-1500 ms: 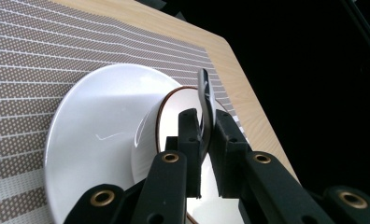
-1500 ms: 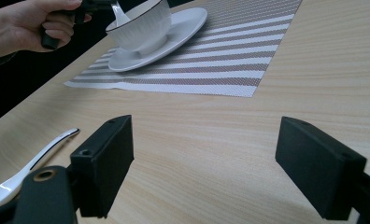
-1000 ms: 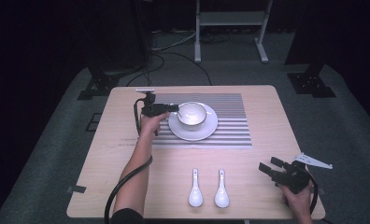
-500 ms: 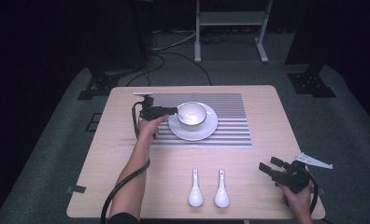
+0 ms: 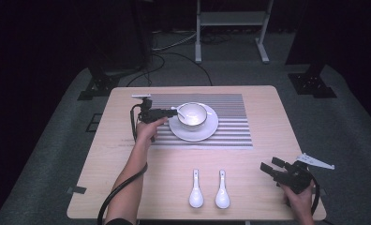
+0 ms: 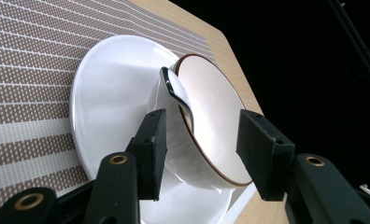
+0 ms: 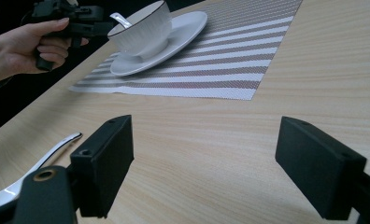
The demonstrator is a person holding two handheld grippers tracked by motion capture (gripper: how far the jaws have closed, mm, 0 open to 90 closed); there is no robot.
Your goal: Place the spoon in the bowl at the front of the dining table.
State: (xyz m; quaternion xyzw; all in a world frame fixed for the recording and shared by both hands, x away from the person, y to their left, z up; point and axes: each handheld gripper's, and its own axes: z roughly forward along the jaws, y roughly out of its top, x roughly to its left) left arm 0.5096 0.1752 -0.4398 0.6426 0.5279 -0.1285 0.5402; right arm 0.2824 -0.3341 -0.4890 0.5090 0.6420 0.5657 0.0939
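Note:
A white bowl [image 5: 192, 114] with a dark rim stands on a white plate [image 5: 207, 132] on the striped placemat [image 5: 235, 117]. A white spoon [image 6: 174, 91] lies in the bowl [image 6: 211, 126], its handle over the rim [image 7: 120, 19]. My left gripper [image 5: 174, 111] is at the bowl's left side. Its jaws are open [image 6: 199, 149] on either side of the handle and rim, not touching them. My right gripper [image 5: 271, 165] hovers open over bare wood near the table's front right corner [image 7: 206, 163], nothing between its jaws.
Two white spoons [image 5: 196, 190] [image 5: 222, 190] lie side by side near the front edge, left of my right gripper; one handle [image 7: 57, 149] shows near it. The table edge [image 5: 286, 140] runs close on the right. A metal stand [image 5: 230, 28] is on the floor behind.
My left gripper has drawn back a little from the bowl toward the person. The right gripper, bowl and spoons have not moved.

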